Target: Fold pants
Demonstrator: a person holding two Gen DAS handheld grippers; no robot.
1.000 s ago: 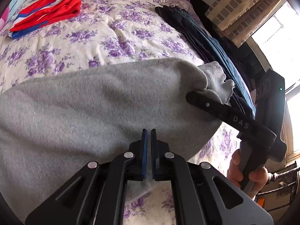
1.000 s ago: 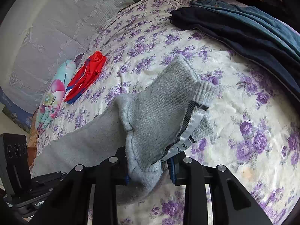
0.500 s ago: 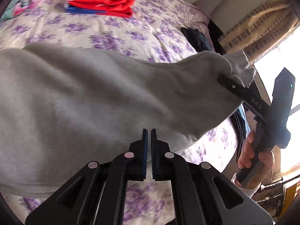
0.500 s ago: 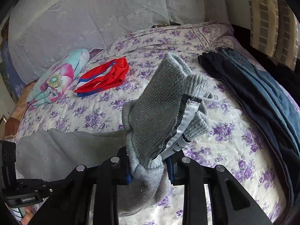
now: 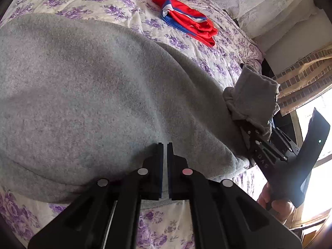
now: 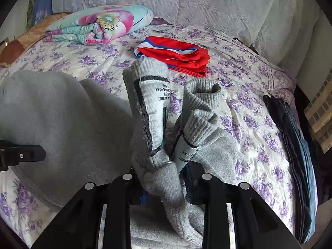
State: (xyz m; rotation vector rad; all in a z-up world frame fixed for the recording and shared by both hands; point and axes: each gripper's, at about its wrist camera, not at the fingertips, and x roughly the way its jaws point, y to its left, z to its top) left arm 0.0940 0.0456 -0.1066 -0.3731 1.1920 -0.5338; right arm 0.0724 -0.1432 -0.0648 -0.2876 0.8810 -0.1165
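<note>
Grey sweatpants point(image 5: 99, 95) lie spread over the floral bed point(image 5: 128, 8) and fill most of the left wrist view. My left gripper point(image 5: 165, 145) is shut, its blue pads almost touching, on the pants' near edge. My right gripper point(image 6: 164, 186) is shut on the bunched ribbed cuffs point(image 6: 199, 108) of the pants, which stand up between its fingers with a white label showing. In the left wrist view the right gripper point(image 5: 247, 128) holds that cuff end point(image 5: 255, 91) at the right. The pants body point(image 6: 62, 120) lies to the left in the right wrist view.
Folded red, white and blue shorts point(image 6: 176, 54) lie further up the bed. A floral rolled quilt point(image 6: 99, 27) and a white pillow point(image 6: 228, 10) sit at the head. Dark folded jeans point(image 6: 294, 145) lie along the right edge. A window and a brick-patterned curtain point(image 5: 300, 72) are at the right.
Both grippers have swung round toward the head of the bed with the pants. The right gripper has carried the cuffs over, and the two cuffs now stand apart.
</note>
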